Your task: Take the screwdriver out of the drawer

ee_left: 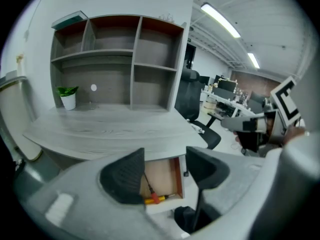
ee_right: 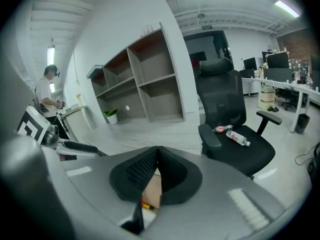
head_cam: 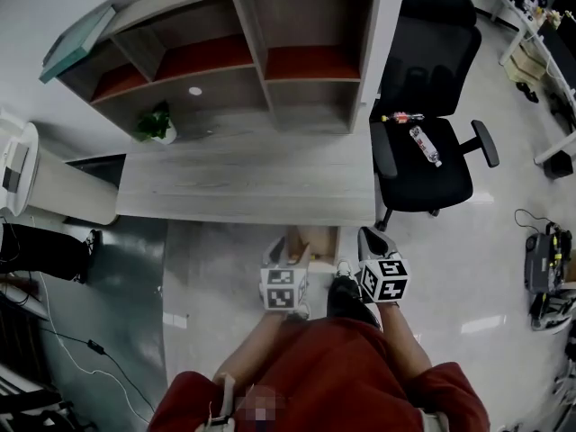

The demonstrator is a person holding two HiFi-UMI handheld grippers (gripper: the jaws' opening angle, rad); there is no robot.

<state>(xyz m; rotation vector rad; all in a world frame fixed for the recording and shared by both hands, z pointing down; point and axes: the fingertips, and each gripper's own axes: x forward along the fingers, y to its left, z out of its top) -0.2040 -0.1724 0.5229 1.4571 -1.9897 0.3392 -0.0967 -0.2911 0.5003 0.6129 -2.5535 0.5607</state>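
The person is standing over a grey wood worktop (head_cam: 243, 178) and holding both grippers low in front of an open drawer (ee_left: 162, 174) that is sticking out from under the worktop's front edge. The left gripper (ee_left: 165, 158) is pointing at the drawer with its fingers spread wide and nothing between them; the drawer's pale wooden floor is showing through the gap. The screwdriver (ee_left: 154, 199) is lying flat inside the drawer near its front edge, showing a yellow handle with a red part beside it, and neither gripper is touching it. The right gripper (ee_right: 156, 156) is hovering just beside the left one, its fingers pressed together at the tips and gripping nothing, with a sliver of the drawer peeking out below them. An open shelf unit (head_cam: 252, 52) is standing at the back of the worktop, and a small potted plant (head_cam: 155, 124) is sitting near its left end. A black office chair (head_cam: 423, 151) is standing to the right, carrying a plastic bottle (head_cam: 425, 145) on its seat.
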